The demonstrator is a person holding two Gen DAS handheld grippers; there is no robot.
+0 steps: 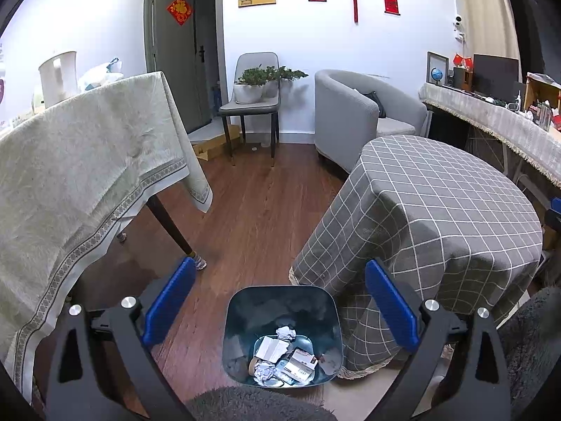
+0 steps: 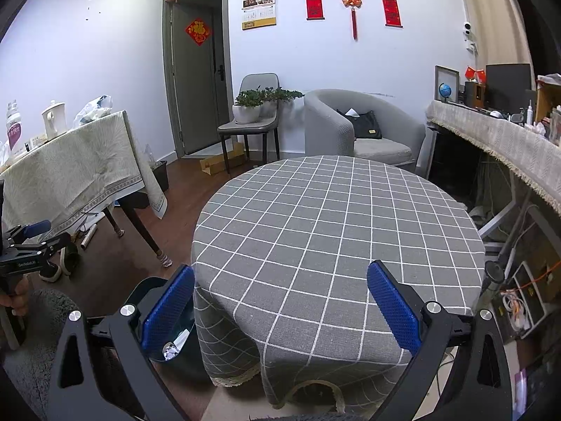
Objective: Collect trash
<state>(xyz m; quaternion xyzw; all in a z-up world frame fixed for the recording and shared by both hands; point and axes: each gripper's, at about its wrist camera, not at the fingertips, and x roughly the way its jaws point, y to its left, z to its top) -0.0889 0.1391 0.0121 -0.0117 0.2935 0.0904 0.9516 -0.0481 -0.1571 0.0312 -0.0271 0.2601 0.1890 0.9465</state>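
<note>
Wood floor (image 1: 245, 217): one bin (image 1: 245, 319) holding two paper wads (image 1: 285, 333), some cards. Left gripper (image 1: 280, 301), right gripper (image 2: 280, 301): both spread, holding nothing.

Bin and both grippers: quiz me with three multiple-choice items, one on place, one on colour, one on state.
1. Where does the bin stand?
A. on the round table
B. on the floor beside the round table
C. on the chair by the door

2. What colour are the gripper pads?
A. blue
B. red
C. white

3. What state is the left gripper in?
A. shut on a paper ball
B. shut on nothing
C. open and empty

Answers:
1 B: the left wrist view shows the bin on the wood floor, against the checked cloth of the round table.
2 A: the pads are blue on both grippers, including the right gripper.
3 C: its jaws stand wide apart with nothing between them, above the bin.
</note>
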